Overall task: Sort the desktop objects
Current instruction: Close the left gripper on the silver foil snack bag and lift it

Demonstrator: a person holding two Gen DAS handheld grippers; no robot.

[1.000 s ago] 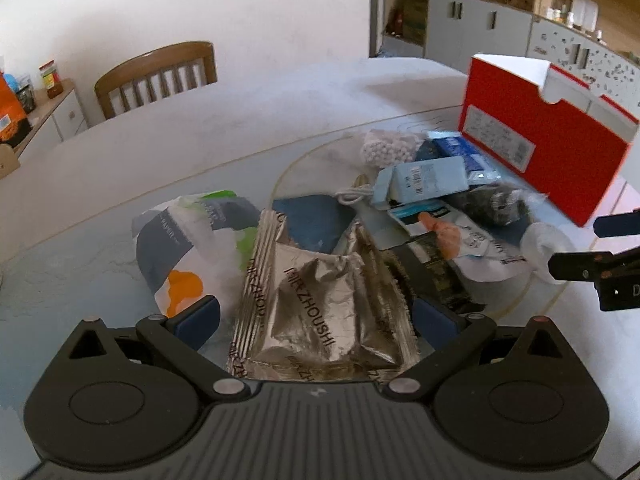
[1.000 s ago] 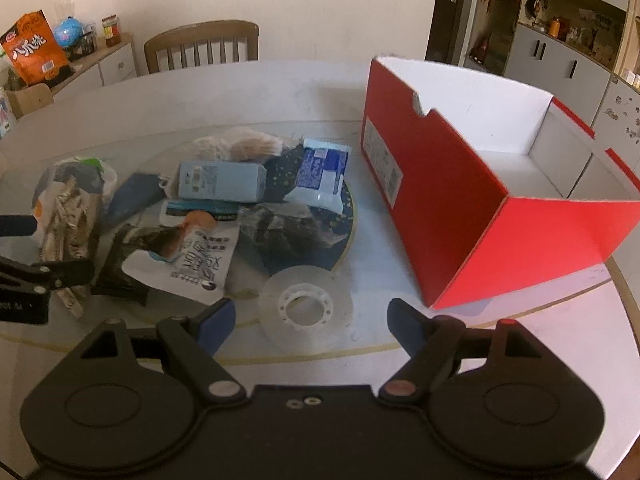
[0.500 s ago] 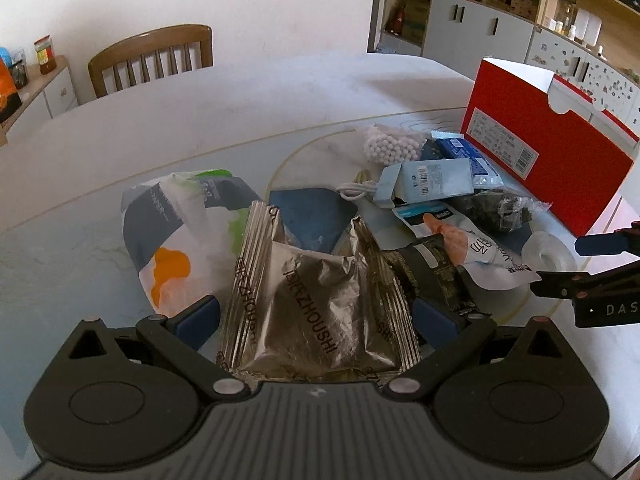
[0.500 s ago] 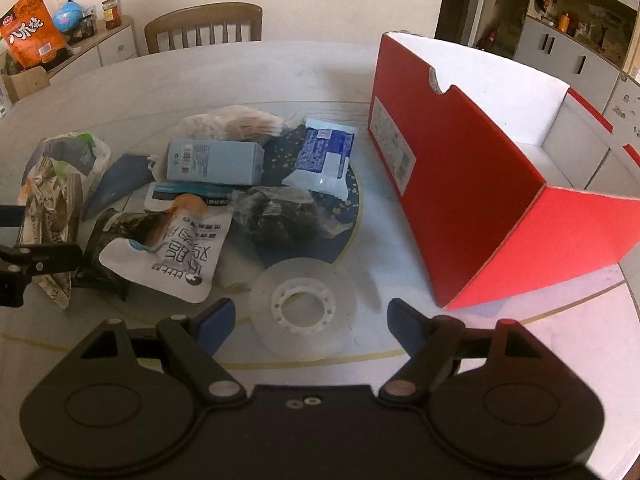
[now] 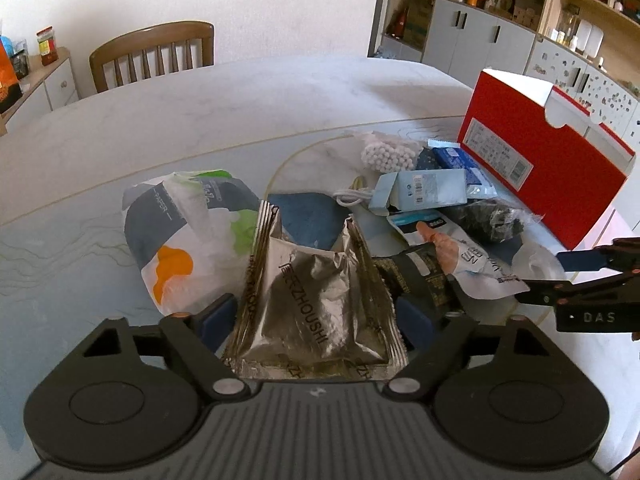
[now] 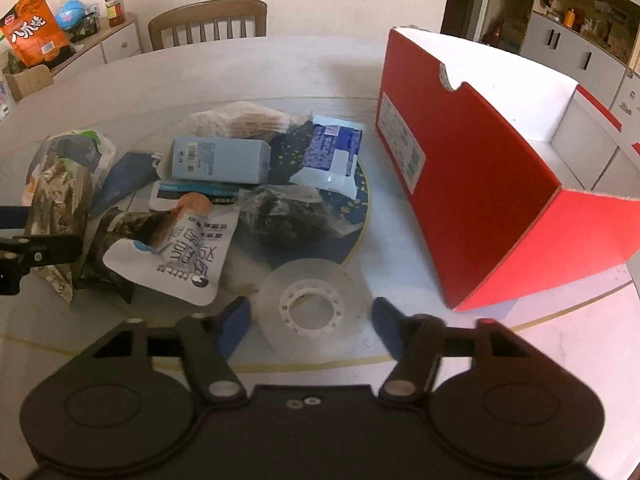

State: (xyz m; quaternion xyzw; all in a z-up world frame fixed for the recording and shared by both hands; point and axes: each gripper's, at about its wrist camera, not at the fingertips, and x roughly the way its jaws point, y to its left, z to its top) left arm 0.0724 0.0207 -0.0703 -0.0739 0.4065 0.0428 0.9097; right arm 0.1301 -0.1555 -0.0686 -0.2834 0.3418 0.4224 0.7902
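left gripper [image 5: 316, 320], fingers spread, flanks a crinkled silver foil packet [image 5: 316, 312] (dark lettering, crimped edges) lying flat on the table [image 5: 240, 96]; right gripper [image 6: 310, 322], fingers spread, flanks a clear tape roll [image 6: 312, 306] beside the red box [image 6: 480, 184]

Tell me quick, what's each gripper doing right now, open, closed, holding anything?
Left gripper: open, its fingers either side of the silver foil packet, not clamped on it.
Right gripper: open, holding nothing, fingers either side of the tape roll.
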